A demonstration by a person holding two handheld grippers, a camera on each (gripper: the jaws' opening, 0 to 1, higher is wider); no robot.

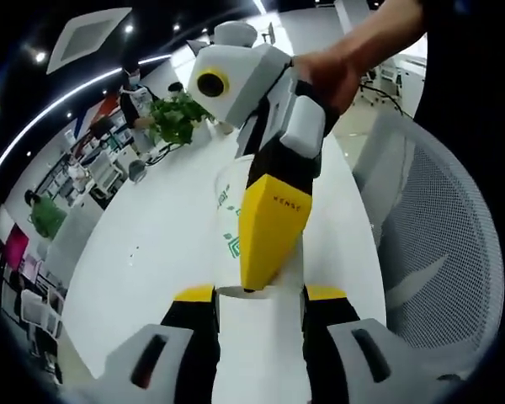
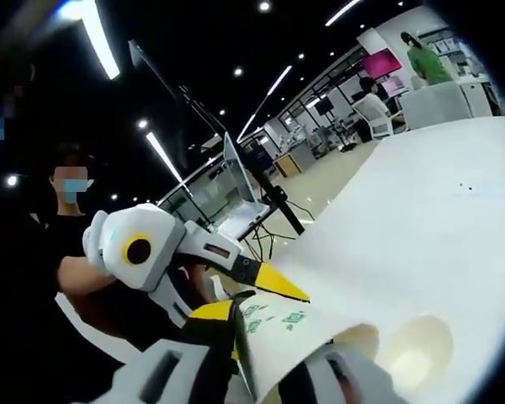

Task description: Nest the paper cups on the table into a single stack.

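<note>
Lying on its side above the white bench, the paper cup with green print is held between both grippers, its open mouth facing the right gripper view. In the left gripper view, the left gripper has its yellow-tipped fingers closed on the cup's white wall, while the right gripper comes in from above, one yellow finger pressed over the cup. In the right gripper view, the right gripper's fingers grip the cup's rim, and the left gripper holds the cup's far end. A person's hand grasps the right gripper. Past the bench's far edge stand a green plant and a mesh chair.
</note>
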